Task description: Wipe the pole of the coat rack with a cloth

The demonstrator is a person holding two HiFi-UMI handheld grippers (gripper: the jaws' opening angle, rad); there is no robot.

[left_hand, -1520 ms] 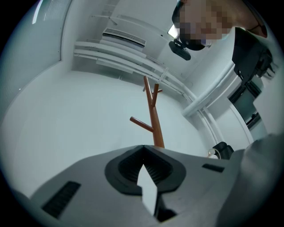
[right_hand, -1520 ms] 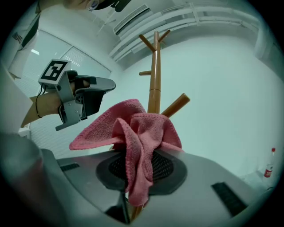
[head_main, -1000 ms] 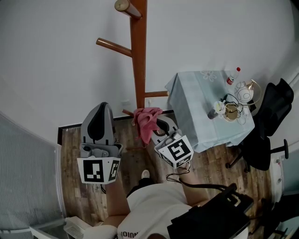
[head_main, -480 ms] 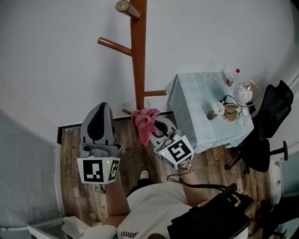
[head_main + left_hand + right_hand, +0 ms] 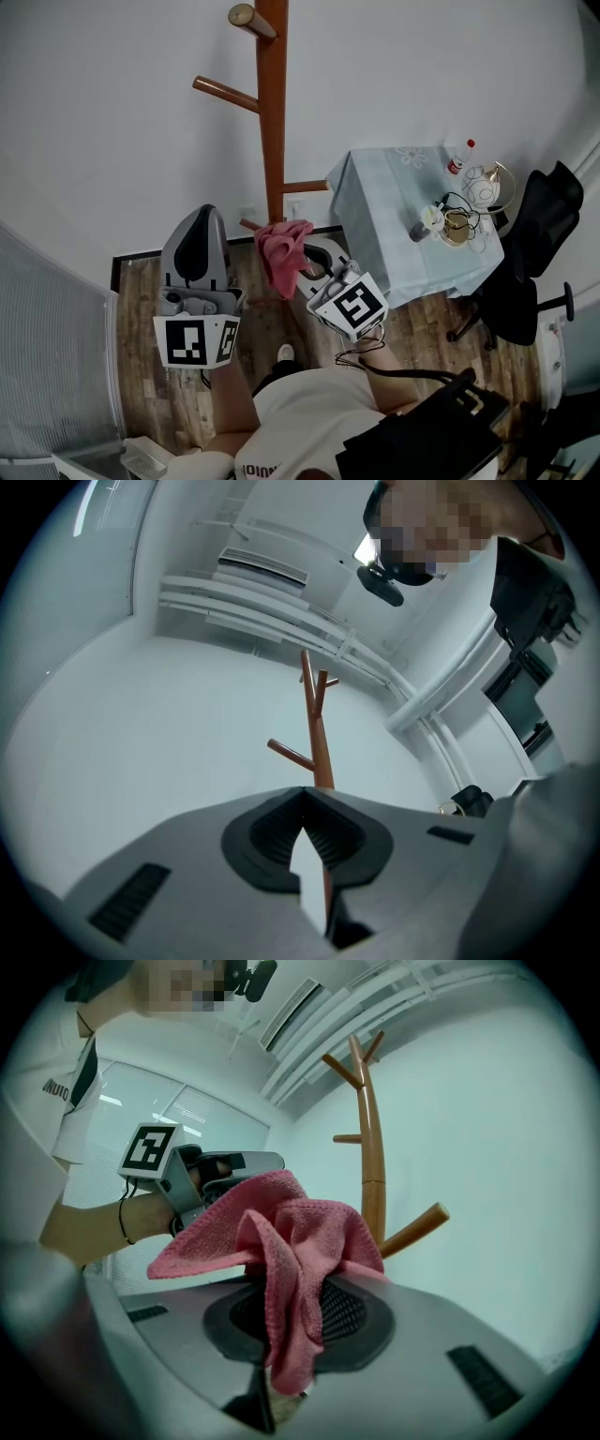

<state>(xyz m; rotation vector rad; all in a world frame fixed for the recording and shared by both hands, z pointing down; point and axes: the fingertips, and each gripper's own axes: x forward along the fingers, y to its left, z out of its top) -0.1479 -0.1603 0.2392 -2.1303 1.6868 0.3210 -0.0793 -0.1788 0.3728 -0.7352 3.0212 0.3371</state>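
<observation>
Right tongs (image 5: 291, 1327) are clamped on the pink cloth (image 5: 292, 1230), which bunches up out of the top and flops over both sides. From the head view the cloth is right up against the lower part of the coat rack pole (image 5: 272, 122), near a low peg, but I can't tell if it's actually touching. Left tongs (image 5: 302, 829) are pressed together with nothing in them, off to the left, pointing up at the pole.

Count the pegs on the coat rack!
4 pegs: a top peg, a left peg below it, a right peg, and a low peg by the pink cloth. The pole runs out of frame, so more may hide.
</observation>
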